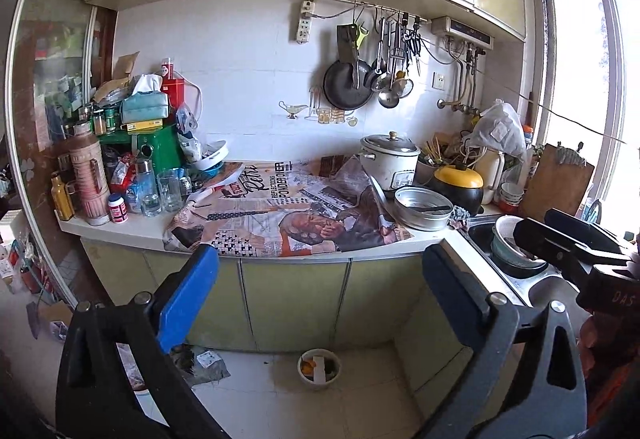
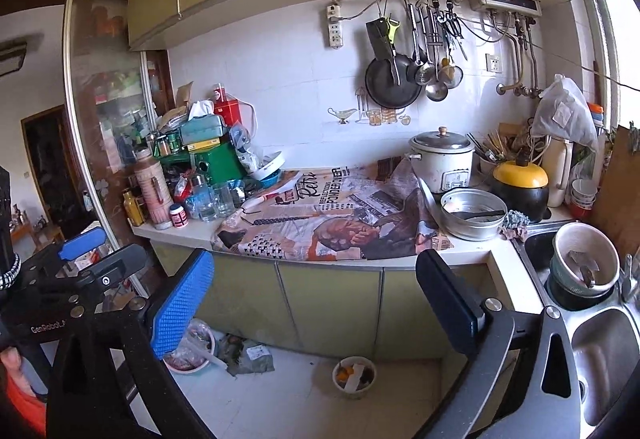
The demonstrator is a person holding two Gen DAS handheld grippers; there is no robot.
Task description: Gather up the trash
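A small white bowl of scraps [image 1: 319,368] stands on the floor by the cabinet doors; it also shows in the right wrist view [image 2: 354,376]. Crumpled wrappers [image 2: 250,357] and a pink-rimmed dish of waste [image 2: 188,353] lie on the floor to its left; the wrappers also show in the left wrist view [image 1: 204,363]. My left gripper [image 1: 320,295] is open and empty, held above the floor in front of the counter. My right gripper [image 2: 314,299] is open and empty, beside it on the right.
The counter [image 1: 132,229] carries a printed newspaper [image 1: 280,215], glasses, bottles, a rice cooker [image 1: 390,159], a metal pan [image 1: 423,208] and a yellow-lidded pot [image 1: 458,181]. A sink [image 2: 600,355] with bowls is at the right. Utensils hang on the wall.
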